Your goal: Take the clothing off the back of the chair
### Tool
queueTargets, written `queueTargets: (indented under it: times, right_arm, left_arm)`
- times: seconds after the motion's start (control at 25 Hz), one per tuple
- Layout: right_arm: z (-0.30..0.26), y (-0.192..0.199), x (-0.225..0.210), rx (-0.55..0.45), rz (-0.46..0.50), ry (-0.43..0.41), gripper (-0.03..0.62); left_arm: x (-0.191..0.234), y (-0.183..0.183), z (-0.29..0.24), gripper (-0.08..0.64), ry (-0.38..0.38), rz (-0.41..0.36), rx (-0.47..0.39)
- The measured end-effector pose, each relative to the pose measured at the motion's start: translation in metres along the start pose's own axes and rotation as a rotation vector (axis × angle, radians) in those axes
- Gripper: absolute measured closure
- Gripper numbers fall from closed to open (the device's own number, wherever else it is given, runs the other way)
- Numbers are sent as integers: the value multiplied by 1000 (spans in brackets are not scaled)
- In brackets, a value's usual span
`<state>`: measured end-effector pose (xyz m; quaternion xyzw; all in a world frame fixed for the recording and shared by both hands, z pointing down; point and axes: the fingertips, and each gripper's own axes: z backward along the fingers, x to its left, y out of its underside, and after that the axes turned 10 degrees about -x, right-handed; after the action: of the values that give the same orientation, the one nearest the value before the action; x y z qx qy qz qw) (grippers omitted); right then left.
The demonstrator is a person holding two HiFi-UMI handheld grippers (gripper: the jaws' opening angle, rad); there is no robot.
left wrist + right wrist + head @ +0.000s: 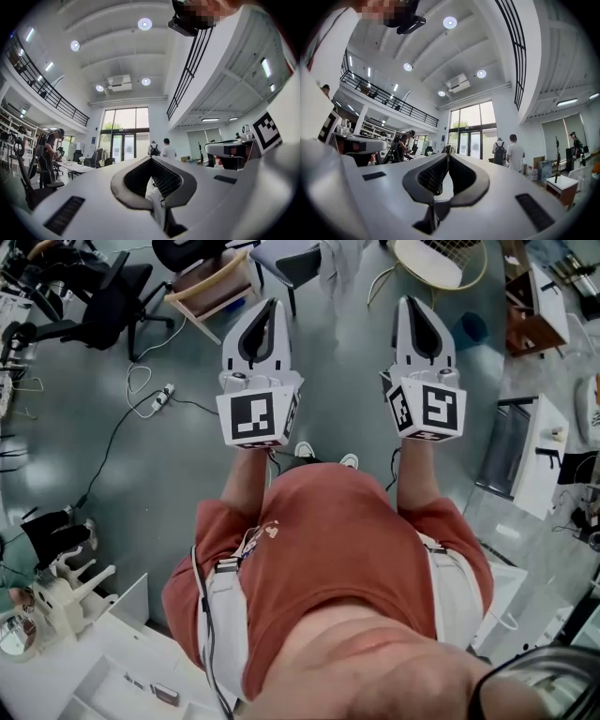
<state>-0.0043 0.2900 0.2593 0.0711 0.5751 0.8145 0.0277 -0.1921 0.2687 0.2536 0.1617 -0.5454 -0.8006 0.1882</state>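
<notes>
In the head view a white garment (pixel 336 266) hangs over the back of a dark-seated chair (pixel 292 262) at the top edge, ahead of me on the floor. My left gripper (pixel 274 304) points toward it with its jaw tips meeting and nothing between them. The right gripper (pixel 409 300) is held beside it, a little to the right of the chair, also shut and empty. In the left gripper view (pixel 151 158) the white garment (pixel 157 201) shows through the gap behind the closed tips. The right gripper view (pixel 447 154) shows only the hall beyond.
A black office chair (pixel 112 296) and a wooden stool (pixel 211 282) stand left of the chair. A power strip with a cable (pixel 161 397) lies on the floor. A yellow-rimmed round chair (pixel 441 259) and a white cabinet (pixel 539 456) are to the right. People (pixel 515 150) stand far off.
</notes>
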Motion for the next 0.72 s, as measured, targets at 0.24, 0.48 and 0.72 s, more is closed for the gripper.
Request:
queueTargets:
  times: [0.24, 0.48, 0.72]
  right_arm:
    - [-14, -2, 30, -4, 38, 4, 566]
    - [-29, 3, 35, 1, 55, 13, 566]
    - [-45, 17, 20, 2, 44, 24, 566]
  left_arm:
    - [33, 5, 1, 546, 9, 19, -14]
    - [47, 9, -8, 546, 14, 36, -22]
    - [47, 20, -32, 546, 17, 30, -28]
